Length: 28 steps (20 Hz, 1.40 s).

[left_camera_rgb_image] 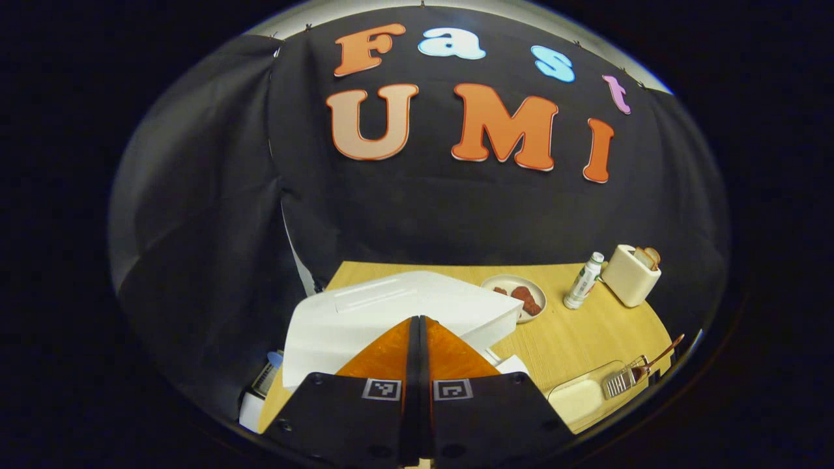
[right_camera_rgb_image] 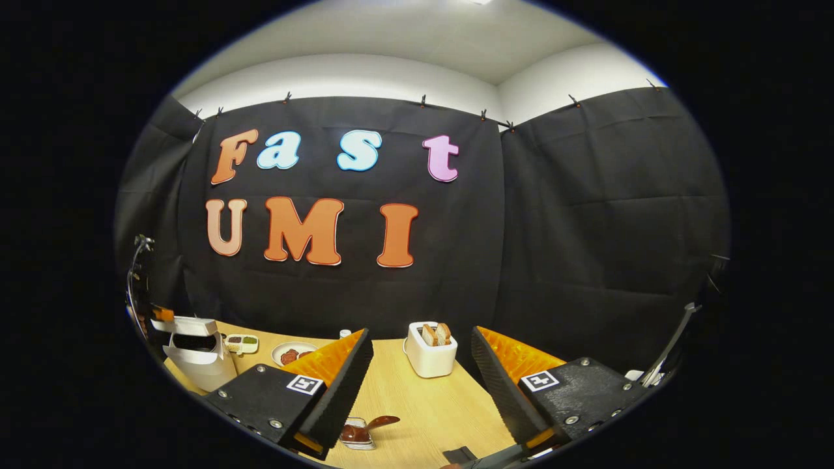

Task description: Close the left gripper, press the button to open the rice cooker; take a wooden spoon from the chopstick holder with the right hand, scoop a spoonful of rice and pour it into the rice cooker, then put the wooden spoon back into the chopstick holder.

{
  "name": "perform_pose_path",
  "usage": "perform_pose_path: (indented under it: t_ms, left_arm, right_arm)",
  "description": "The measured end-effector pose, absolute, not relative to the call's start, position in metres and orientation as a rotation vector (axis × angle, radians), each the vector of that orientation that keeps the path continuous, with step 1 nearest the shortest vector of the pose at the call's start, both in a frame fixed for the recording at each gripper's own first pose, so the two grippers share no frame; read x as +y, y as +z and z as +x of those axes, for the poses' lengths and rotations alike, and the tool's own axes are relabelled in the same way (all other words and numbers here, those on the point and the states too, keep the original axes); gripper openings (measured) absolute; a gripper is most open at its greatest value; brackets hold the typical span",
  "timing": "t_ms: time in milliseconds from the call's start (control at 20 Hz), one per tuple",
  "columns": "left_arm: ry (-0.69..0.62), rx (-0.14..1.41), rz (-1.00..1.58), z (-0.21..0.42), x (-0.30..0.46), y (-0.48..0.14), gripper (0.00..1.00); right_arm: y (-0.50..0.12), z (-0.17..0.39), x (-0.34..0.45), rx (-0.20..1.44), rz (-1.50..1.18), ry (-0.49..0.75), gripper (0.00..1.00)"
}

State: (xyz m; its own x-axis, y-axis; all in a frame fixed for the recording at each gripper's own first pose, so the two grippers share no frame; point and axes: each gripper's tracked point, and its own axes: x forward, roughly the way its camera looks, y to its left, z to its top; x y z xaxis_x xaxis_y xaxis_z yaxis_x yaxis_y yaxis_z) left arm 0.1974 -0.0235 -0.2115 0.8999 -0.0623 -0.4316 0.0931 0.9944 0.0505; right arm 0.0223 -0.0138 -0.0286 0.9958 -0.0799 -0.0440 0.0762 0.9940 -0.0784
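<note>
Two tongs differ: my left tongs (left_camera_rgb_image: 418,345) are pressed together above the white rice cooker (left_camera_rgb_image: 365,319); my right tongs (right_camera_rgb_image: 420,384) gape wide over the bench (right_camera_rgb_image: 423,410). Below lies the wooden spoon (right_camera_rgb_image: 368,426), light and stiff, best gripped mid-handle.

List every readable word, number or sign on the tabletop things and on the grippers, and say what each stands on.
None can be read.
Bottle: label print too small to read.
Left gripper, right gripper: square coded markers, patterns and not words.
Rice cooker, toaster: no legible text.
</note>
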Motion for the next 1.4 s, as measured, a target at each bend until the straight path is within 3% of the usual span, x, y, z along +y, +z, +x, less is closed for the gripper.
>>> perform_pose_path:
  t_ms: [450, 1000, 1150, 1400]
  left_arm:
    - [-0.119, 0.176, -0.008, 0.114, -0.021, -0.061, 0.04]
    - [0.007, 0.078, 0.01, 0.045, 0.027, -0.018, 0.07]
    - [0.027, 0.063, 0.01, 0.038, 0.033, -0.012, 0.39]
    - [0.008, 0.042, -0.001, 0.024, 0.027, -0.002, 0.36]
  right_arm:
    - [-0.02, 0.017, 0.001, 0.017, -0.047, -0.027, 0.95]
    - [-0.024, 0.011, 0.021, -0.005, -0.01, 0.037, 0.95]
    - [-0.032, 0.012, 0.022, 0.0, -0.002, 0.044, 0.95]
    - [-0.045, 0.013, 0.02, 0.001, 0.016, 0.055, 0.95]
